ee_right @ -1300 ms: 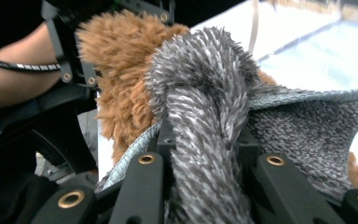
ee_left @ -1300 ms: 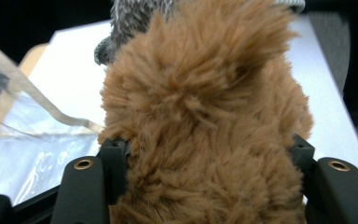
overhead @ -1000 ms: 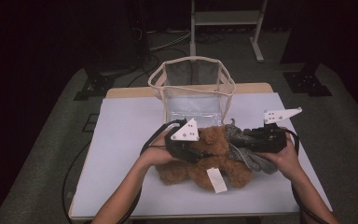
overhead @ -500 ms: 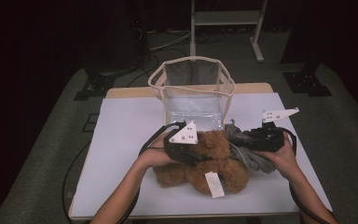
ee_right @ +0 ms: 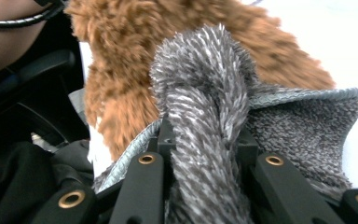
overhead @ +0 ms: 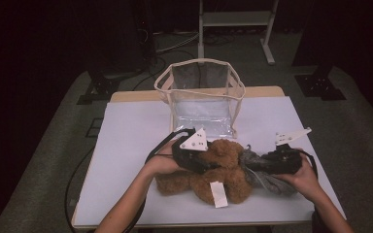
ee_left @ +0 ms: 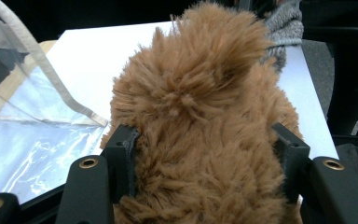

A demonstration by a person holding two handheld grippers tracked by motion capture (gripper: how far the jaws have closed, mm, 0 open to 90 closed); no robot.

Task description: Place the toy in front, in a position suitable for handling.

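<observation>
left gripper (overhead: 209, 162) clamped across brown plush toy (overhead: 209, 177), fur bulging between jaws. toy laid on white table (overhead: 126, 136), near edge, just before clear bag (overhead: 201, 97). grey furry piece (overhead: 264, 172) pinched in right gripper (overhead: 255, 165), jaws narrowed on it.

Right gripper (ee_right: 204, 140) jaws clamped on grey furry limb (ee_right: 205, 93), centre frame. Grey knit fabric (ee_right: 298, 121) at right, brown plush toy (ee_right: 135, 56) behind, upper left.
</observation>
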